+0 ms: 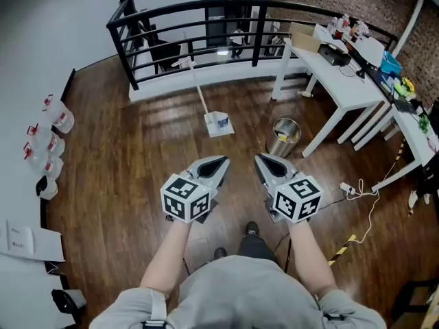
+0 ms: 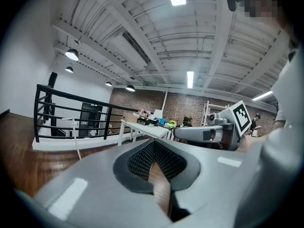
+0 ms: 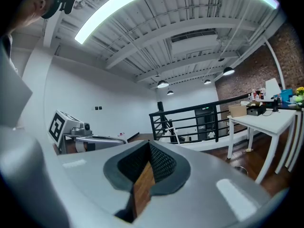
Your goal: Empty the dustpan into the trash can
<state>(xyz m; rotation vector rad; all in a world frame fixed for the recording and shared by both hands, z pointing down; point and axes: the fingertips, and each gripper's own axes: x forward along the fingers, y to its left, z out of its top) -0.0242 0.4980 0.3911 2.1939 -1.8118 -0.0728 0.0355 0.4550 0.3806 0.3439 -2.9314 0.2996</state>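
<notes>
Holding both tools out level in front of you, you have the left tool (image 1: 221, 162) with its jaws pressed together at the tips and nothing between them; only the wooden floor (image 1: 130, 156) shows through the notch behind the pads. The right tool (image 1: 260, 159) looks the same in its own view: jaws meeting at the tip, nothing held. The two sit side by side and apart, both well short of the task's things. The dustpan (image 1: 219, 124) (white, with something blue in its pan) stands on the floor ahead of your left tool, its long handle (image 1: 195, 84) leaning up toward the black railing (image 1: 178, 12). The trash can (image 1: 285, 137), a shiny metal one with something yellow inside, stands on the floor to the right of the dustpan, near the corner leg of the white table (image 1: 343, 81).
</notes>
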